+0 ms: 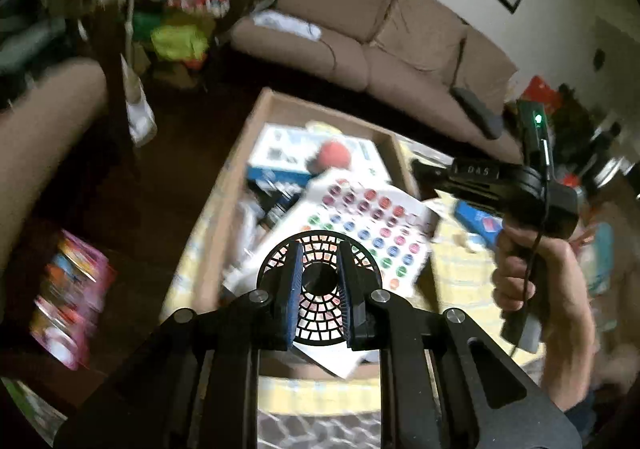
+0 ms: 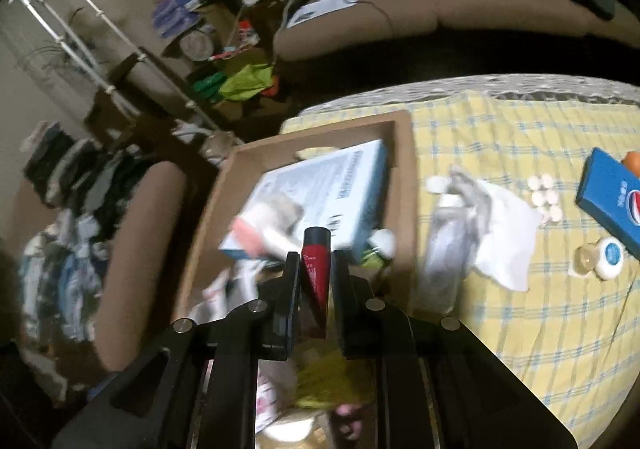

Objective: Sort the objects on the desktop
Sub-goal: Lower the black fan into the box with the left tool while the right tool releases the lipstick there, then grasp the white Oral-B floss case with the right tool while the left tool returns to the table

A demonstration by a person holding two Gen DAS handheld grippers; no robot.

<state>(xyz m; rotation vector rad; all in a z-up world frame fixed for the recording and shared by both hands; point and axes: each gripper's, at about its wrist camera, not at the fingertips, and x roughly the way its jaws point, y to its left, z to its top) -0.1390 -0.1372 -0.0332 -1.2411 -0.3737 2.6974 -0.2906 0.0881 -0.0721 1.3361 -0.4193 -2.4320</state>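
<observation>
My left gripper [image 1: 319,249] is shut on a round black grille, a small fan [image 1: 319,291], held above the cardboard box [image 1: 224,185]. In the box lie a white sheet of coloured dots [image 1: 372,233], a blue and white carton [image 1: 280,153] and a red ball [image 1: 334,156]. My right gripper [image 2: 316,257] is shut on a red tube with a black cap [image 2: 316,269], over the near part of the same cardboard box [image 2: 404,169]. In the left wrist view the right gripper's body [image 1: 500,181] shows at the right, held by a hand [image 1: 520,269].
A yellow checked cloth [image 2: 520,329] covers the table right of the box. On it lie a blue Pepsi box [image 2: 616,197], white round tablets [image 2: 544,195], a small white jar [image 2: 610,253] and a clear bottle with a white cloth [image 2: 444,261]. A brown sofa [image 1: 380,29] stands beyond.
</observation>
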